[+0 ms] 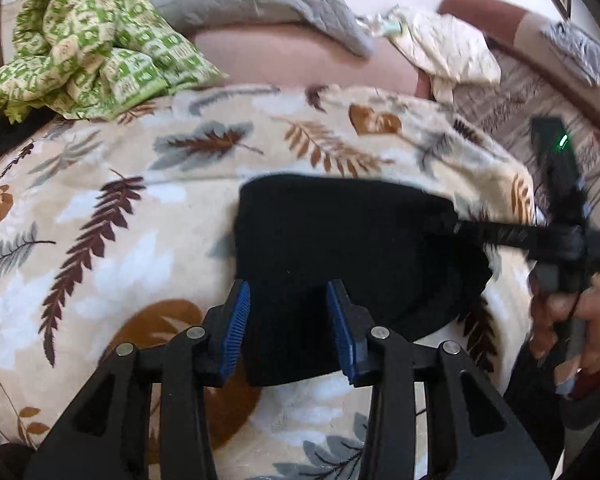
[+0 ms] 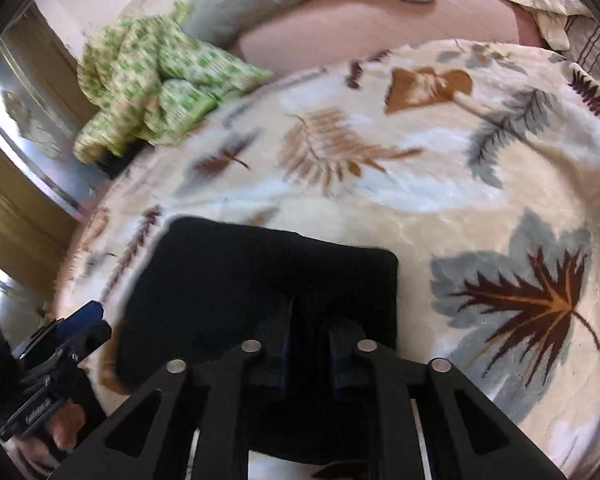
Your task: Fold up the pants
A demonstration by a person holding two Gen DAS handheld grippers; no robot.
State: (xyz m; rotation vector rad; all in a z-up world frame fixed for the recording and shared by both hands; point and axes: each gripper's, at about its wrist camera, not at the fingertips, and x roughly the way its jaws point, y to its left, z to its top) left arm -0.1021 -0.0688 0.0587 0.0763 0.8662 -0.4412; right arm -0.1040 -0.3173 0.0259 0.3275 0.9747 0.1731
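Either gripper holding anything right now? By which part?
Cannot tell. The left gripper straddles the near edge of the pants, fabric filling the gap between its pads. The right gripper is on them too, lost in dark blur.

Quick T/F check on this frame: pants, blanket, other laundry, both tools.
1. The black pants lie in a compact folded bundle on the leaf-print blanket. True.
2. The left tool has pants fabric between its blue pads. True.
3. The green patterned cloth lies on top of the pants. False: it sits apart, at the blanket's far edge.
4. The right tool hangs over bare blanket. False: it is over the pants' near edge.
5. The blanket is plain white. False: it bears brown and grey leaves.
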